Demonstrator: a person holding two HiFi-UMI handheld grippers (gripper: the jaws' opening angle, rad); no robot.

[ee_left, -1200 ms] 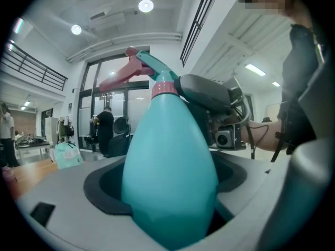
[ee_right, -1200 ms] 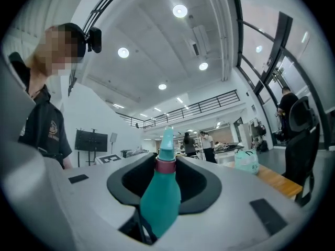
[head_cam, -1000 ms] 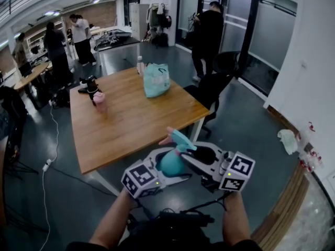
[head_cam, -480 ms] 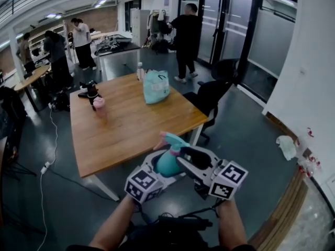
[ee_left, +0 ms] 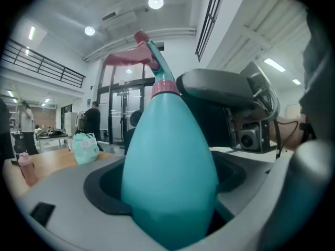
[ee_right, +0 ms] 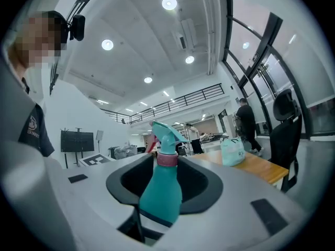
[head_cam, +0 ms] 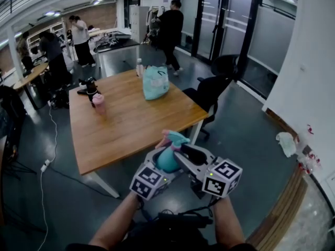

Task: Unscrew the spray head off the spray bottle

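Note:
A teal spray bottle (head_cam: pixel 167 160) with a pink collar (ee_left: pixel 165 86) and a teal spray head (head_cam: pixel 175 138) is held in the air in front of me, off the table. My left gripper (head_cam: pixel 161 163) is shut on the bottle's wide body (ee_left: pixel 170 177). My right gripper (head_cam: pixel 179 146) reaches in from the right at the neck. In the right gripper view the bottle (ee_right: pixel 161 192) stands between the closing jaws, with a dark gap on each side. The spray head (ee_right: pixel 165 135) rises above them.
A wooden table (head_cam: pixel 131 124) stands just ahead, with a teal bag (head_cam: pixel 156 82), a pink cup (head_cam: pixel 98 102) and a black device (head_cam: pixel 89 85) on it. A black office chair (head_cam: pixel 214 88) is at its right. Several people stand at the back; one (head_cam: pixel 170 25) walks by the glass doors.
Both grippers and the bottle have drifted a little to the left. The right gripper's cube has come nearer the left one. The person in black has walked from the right to the back.

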